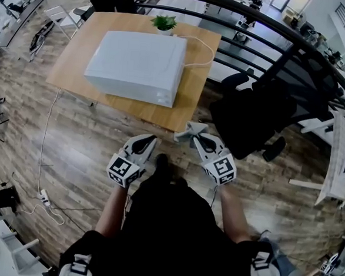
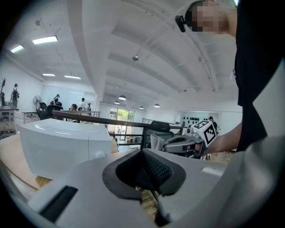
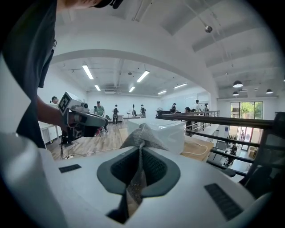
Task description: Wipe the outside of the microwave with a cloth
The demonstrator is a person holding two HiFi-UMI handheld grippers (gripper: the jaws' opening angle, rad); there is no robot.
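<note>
A white microwave point(image 1: 139, 66) lies on a wooden table point(image 1: 78, 57) ahead of me; it also shows as a white box point(image 2: 62, 144) in the left gripper view and behind the cloth point(image 3: 171, 133) in the right gripper view. My right gripper point(image 1: 191, 136) is shut on a grey cloth point(image 1: 187, 131), whose folds stick up between the pads point(image 3: 141, 136). My left gripper point(image 1: 147, 141) is shut with nothing in it, its pads point(image 2: 153, 171) pressed together. Both grippers hover short of the table's near edge, apart from the microwave.
A small potted plant point(image 1: 164, 23) stands behind the microwave, with a white cable point(image 1: 205, 54) curling off the table. A black office chair point(image 1: 251, 113) sits to the right before a dark railing point(image 1: 274, 35). A power strip and cord point(image 1: 43, 199) lie on the wooden floor at left.
</note>
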